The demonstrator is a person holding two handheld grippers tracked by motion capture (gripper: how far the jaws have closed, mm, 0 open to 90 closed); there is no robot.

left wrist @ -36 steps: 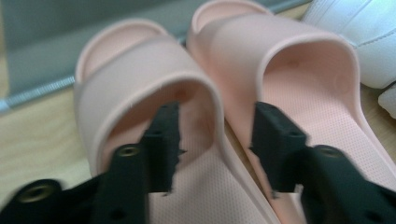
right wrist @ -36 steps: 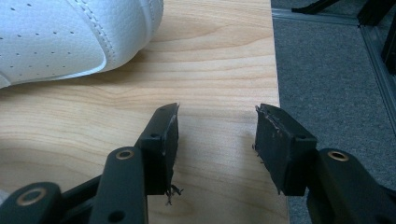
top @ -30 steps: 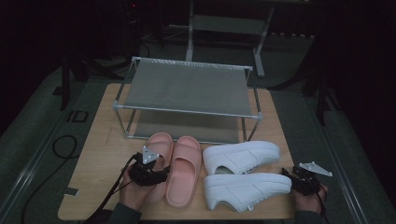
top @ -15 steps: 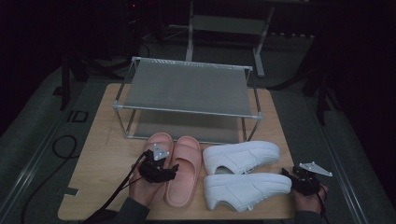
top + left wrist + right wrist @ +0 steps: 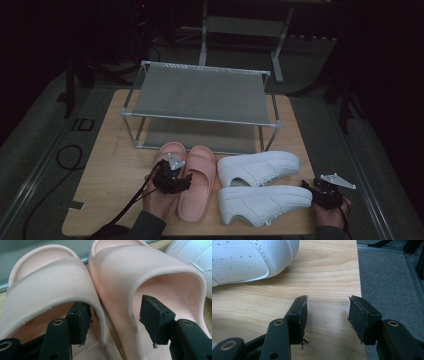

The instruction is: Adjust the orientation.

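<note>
The left gripper (image 5: 113, 322) stands with its jaws spread, one jaw tucked under the strap of each pink moulded-foam slide sandal, so that the two adjoining inner side walls lie between the pads without being pinched. The left pink sandal (image 5: 47, 290) and the right pink sandal (image 5: 152, 275) lie side by side, touching along their inner edges, on the pale wooden tabletop (image 5: 110, 165), just in front of the grey two-tier mesh shoe rack (image 5: 200, 95). Judged from their thick, matte, one-piece form, the sandals should be light and somewhat yielding, with a dimpled footbed that offers friction; the wall will likely compress under the pads rather than crack. The recommended hold is on the paired inner walls at the strap root, where the material is thickest, so that both sandals lift together; a hold on one thin strap edge could let the sandal swing. The right gripper (image 5: 327, 320) rests with jaws parted and empty over the table's near right corner, beside the toe of the nearer white leather-look sneaker (image 5: 265, 202); the second white sneaker (image 5: 257, 167) lies just behind it.
</note>
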